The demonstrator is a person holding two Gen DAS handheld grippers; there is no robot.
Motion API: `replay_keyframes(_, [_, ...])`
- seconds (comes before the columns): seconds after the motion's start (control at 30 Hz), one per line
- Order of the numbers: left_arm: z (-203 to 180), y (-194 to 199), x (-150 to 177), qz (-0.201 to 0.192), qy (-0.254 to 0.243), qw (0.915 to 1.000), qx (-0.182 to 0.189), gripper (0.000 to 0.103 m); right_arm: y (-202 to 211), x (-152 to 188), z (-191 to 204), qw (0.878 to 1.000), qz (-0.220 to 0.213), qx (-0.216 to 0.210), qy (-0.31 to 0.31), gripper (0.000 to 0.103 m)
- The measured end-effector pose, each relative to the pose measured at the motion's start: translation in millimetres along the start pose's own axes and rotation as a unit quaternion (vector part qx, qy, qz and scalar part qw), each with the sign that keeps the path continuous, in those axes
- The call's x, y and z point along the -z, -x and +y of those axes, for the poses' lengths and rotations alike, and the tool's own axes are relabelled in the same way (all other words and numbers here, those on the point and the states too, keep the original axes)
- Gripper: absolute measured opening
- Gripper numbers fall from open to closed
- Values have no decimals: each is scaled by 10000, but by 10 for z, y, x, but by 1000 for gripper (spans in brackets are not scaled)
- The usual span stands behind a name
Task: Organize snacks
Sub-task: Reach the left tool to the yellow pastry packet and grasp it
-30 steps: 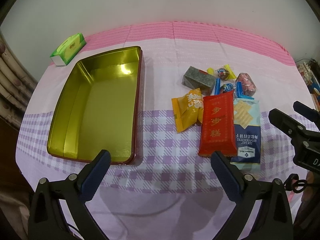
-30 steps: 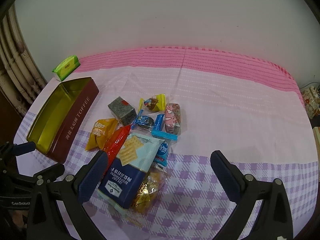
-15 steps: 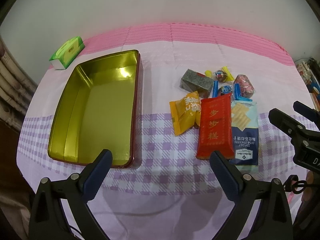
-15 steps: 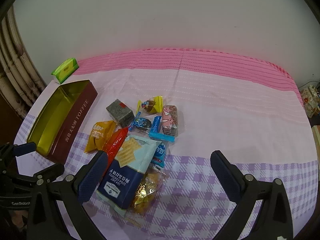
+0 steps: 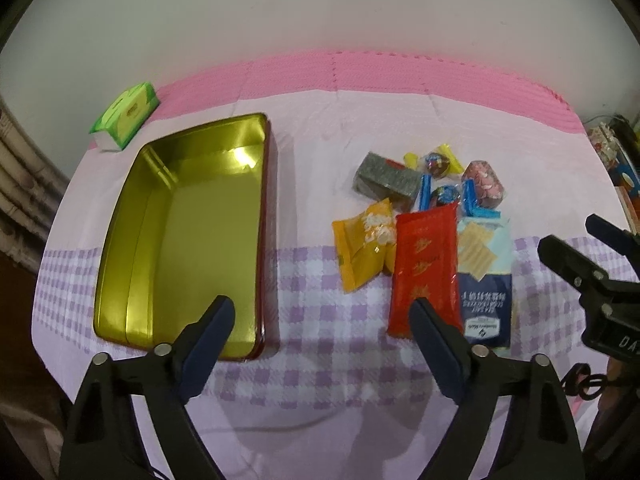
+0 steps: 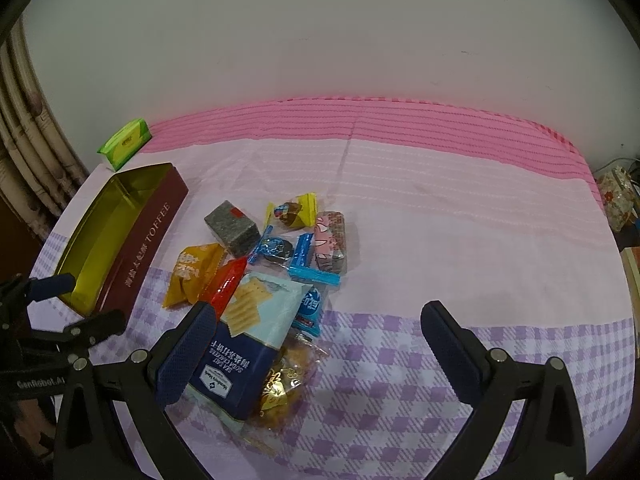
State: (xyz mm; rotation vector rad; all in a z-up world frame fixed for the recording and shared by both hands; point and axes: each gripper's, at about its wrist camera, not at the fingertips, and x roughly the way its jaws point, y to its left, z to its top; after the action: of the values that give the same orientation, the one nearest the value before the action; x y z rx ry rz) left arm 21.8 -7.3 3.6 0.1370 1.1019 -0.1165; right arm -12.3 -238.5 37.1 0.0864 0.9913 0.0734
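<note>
the left claw (image 5: pixel 320 320) is closing with nothing between its fingers, hanging over the tabletop (image 5: pixel 320 128). the right claw (image 6: pixel 318 320) is released wide. the snacks (image 5: pixel 424 240) lie at three o'clock of the empty tin (image 5: pixel 180 240).

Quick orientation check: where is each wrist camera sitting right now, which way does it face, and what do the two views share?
Left wrist: on the left hand-held gripper, tilted down at the empty tin and snack pile; own jaws closing on nothing; right hand-held gripper at right edge.
Right wrist: on the right hand-held gripper, tilted down over the pile; jaws open, empty; left hand-held gripper at left edge.
Shared: tin, pile, green box, tablecloth.
</note>
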Motion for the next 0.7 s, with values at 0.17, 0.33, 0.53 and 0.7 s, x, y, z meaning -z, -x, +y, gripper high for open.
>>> replay_keyframes(0.17, [-73, -70, -149, 95, -39, 9996, 280, 75, 8, -22, -74, 9999, -47, 19, -96, 102])
replay_keyframes(0.33, [-162, -182, -318, 162, -82, 9989, 437, 70, 18, -44, -147, 9998, -84, 62, -194, 102])
replay_keyframes(0.53, [-243, -446, -487, 492, -52, 9969, 608, 60, 14, -45, -234, 9994, -67, 95, -313, 102])
replay_keyframes(0.7, [-239, -648, -539, 711, 92, 9950, 694, 48, 5, -48, -264, 9994, -73, 81, -334, 102])
